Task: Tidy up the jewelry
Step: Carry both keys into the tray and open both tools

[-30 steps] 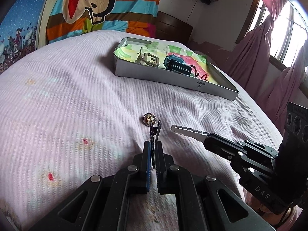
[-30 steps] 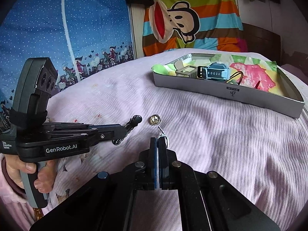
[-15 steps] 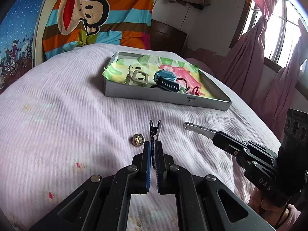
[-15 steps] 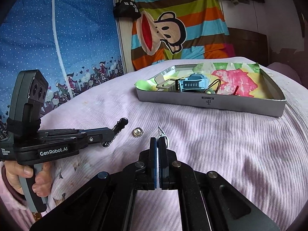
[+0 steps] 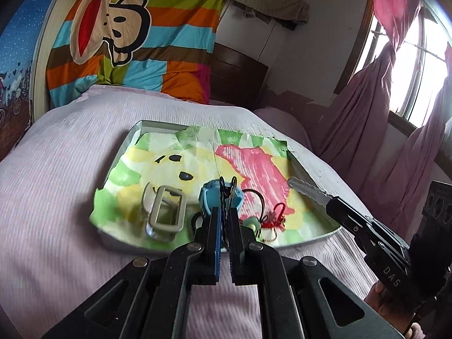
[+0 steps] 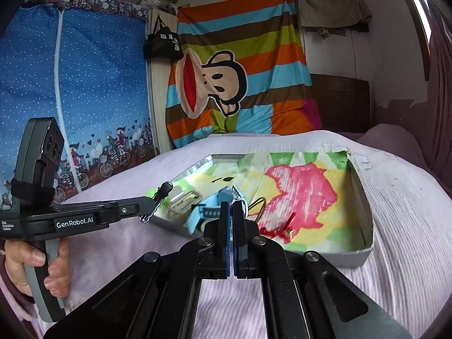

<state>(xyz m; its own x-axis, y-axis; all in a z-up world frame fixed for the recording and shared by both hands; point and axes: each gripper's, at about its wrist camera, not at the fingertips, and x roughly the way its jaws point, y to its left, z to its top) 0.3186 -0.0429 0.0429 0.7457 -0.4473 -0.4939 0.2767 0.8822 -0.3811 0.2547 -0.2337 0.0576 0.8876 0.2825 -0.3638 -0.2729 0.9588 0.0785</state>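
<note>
My left gripper (image 5: pixel 224 212) is shut on a small black hair clip (image 5: pixel 226 188) and hangs over the near edge of the grey tray (image 5: pixel 114 166). My right gripper (image 6: pixel 232 206) is shut on a thin silver wavy clip (image 6: pixel 236 193). In the left wrist view that silver clip (image 5: pixel 308 189) reaches over the tray's right side. The right wrist view shows the left gripper (image 6: pixel 149 202) with the black clip (image 6: pixel 165 188) at the tray's left corner. Inside the tray lie a beige buckle (image 5: pixel 166 212), a blue watch (image 5: pixel 210 197) and a red cord (image 5: pixel 275 217).
The tray (image 6: pixel 364 195) is lined with a colourful painted paper (image 5: pixel 254 166) and rests on a pink striped bedspread (image 5: pixel 56 183). A person's hand (image 6: pixel 34 257) grips the left handle. A cartoon monkey blanket (image 5: pixel 127 42) hangs behind the bed, and pink curtains (image 5: pixel 381 99) hang at the right.
Both grippers have risen and moved forward from the bedspread to the tray, each with its clip still held. The small round gold piece on the bed has dropped out of view.
</note>
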